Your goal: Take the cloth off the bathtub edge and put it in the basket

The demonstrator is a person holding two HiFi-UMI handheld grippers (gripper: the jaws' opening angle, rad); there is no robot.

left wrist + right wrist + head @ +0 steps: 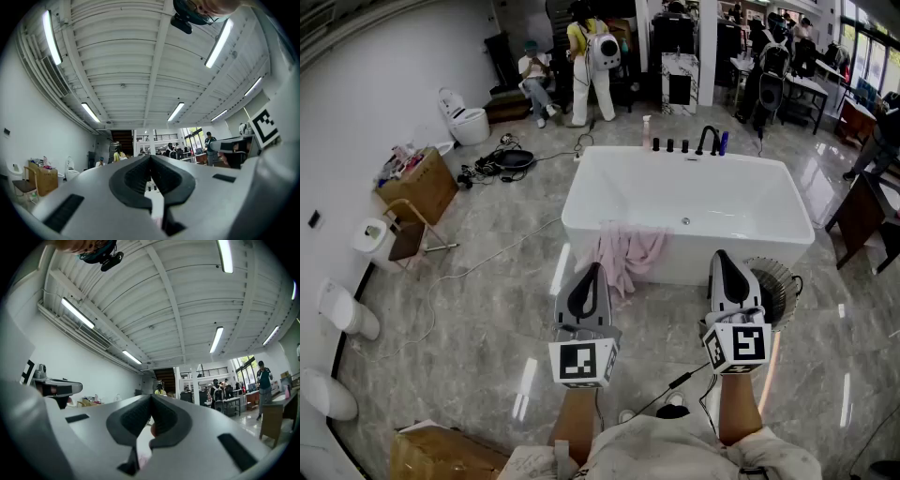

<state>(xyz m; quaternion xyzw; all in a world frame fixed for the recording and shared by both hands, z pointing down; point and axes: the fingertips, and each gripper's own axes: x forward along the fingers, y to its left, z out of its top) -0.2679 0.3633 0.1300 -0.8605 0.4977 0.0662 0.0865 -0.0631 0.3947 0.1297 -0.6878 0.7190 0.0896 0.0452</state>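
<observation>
While L gripper (596,267) & R gripper (720,254) are pressed together empty, cloth (630,255) hangs just beyond L.

Free floor (661,314) to tub (694,248); basket (776,286) rt

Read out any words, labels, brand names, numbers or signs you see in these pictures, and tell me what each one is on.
No text here can be read.
On the left marker cube of the left gripper: a black-and-white square pattern, no letters.
On the right marker cube of the right gripper: the same kind of pattern.
On the cardboard box by the wall: any print is too small.
On the bottles behind the bathtub: labels too small.
</observation>
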